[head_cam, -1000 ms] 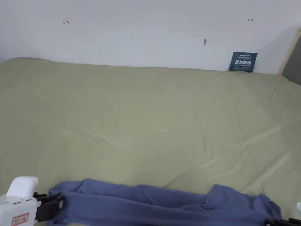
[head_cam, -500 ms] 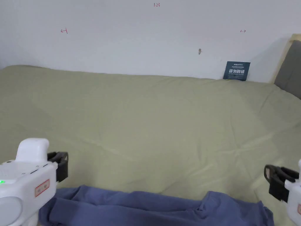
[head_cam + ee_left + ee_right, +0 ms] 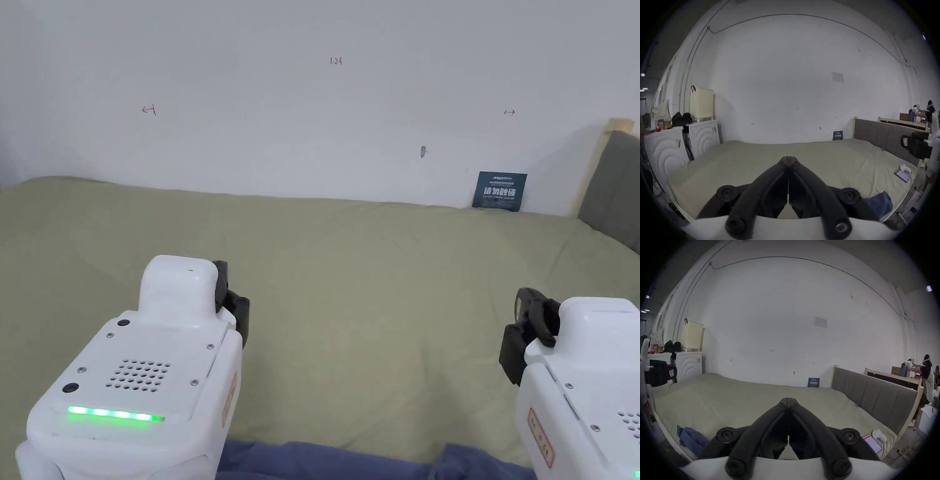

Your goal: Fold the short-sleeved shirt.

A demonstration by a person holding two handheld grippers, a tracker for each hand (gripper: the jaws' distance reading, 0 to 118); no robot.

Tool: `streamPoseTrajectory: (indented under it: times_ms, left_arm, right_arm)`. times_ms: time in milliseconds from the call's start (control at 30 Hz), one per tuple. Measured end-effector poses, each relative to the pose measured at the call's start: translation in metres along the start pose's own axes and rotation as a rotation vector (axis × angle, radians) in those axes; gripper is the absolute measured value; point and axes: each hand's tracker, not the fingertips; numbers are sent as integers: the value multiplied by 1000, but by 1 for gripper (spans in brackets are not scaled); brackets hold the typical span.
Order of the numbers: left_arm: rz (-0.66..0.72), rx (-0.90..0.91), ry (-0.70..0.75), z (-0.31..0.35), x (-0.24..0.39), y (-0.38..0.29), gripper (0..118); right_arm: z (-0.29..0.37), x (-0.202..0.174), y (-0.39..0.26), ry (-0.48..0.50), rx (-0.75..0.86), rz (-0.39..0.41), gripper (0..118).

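Shirt fabric (image 3: 350, 461), blue and bunched into soft folds, is being seen as a low strip along the near edge of the bed (image 3: 375, 294), below and between the two grippers and touched by neither. From the left gripper view the shirt (image 3: 880, 205) is lying to the lower right of the tool, and from the right gripper view the shirt (image 3: 690, 438) is lying to its lower left, crumpled near the mattress edge.

Small red marks are being shown on the white wall (image 3: 312, 125) ahead of the grippers, too small to be made out. A dark blue card (image 3: 499, 191) with white lettering is being propped against the wall beyond the right gripper.

The left gripper (image 3: 232, 300) is being held above the green sheet with its jaws pressed together and nothing between them; in its own view the left gripper (image 3: 788, 160) is seen with tips meeting. The right gripper (image 3: 525, 331) is likewise being held clear of the cloth, and in its own view the right gripper (image 3: 788, 401) is seen with jaws fully together and holding nothing.

A grey padded headboard (image 3: 872, 399) is standing to the right of the tools, with a phone (image 3: 872, 445) and a white bundle (image 3: 879, 435) lying on the sheet near it. White cabinets (image 3: 672, 146) are standing to the left, with a cream basket (image 3: 701, 104) on top. Another person (image 3: 928, 376) is being seen far off to the right
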Motion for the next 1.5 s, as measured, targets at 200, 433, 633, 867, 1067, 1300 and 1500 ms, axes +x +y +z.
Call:
streamPoseTrajectory:
  times_ms: [200, 433, 633, 867, 1067, 1300, 1500]
  left_arm:
    - [0, -13, 12, -5, -16, 1, 0]
    - [319, -414, -194, -39, -115, -22, 0]
    - [518, -812, -277, -69, -215, -78, 0]
    - [650, -984, -359, -91, -255, -110, 0]
    - [779, -1021, -454, -109, -268, -129, 114]
    - [934, -1094, -591, -118, -260, -171, 118]
    - [1058, -1066, -677, -127, -243, -182, 117]
  right_arm:
    - [-9, -2, -4, -12, -13, -11, 1]
    - [-8, -14, -14, 14, -39, 3, 1]
    - [-8, -28, -31, 29, -89, 23, 1]
    - [-19, -42, -49, 33, -162, 51, 1]
    - [-27, -48, -53, 37, -187, 63, 1]
    - [-29, -46, -58, 30, -223, 50, 1]
    - [-27, -42, -61, 25, -242, 31, 1]
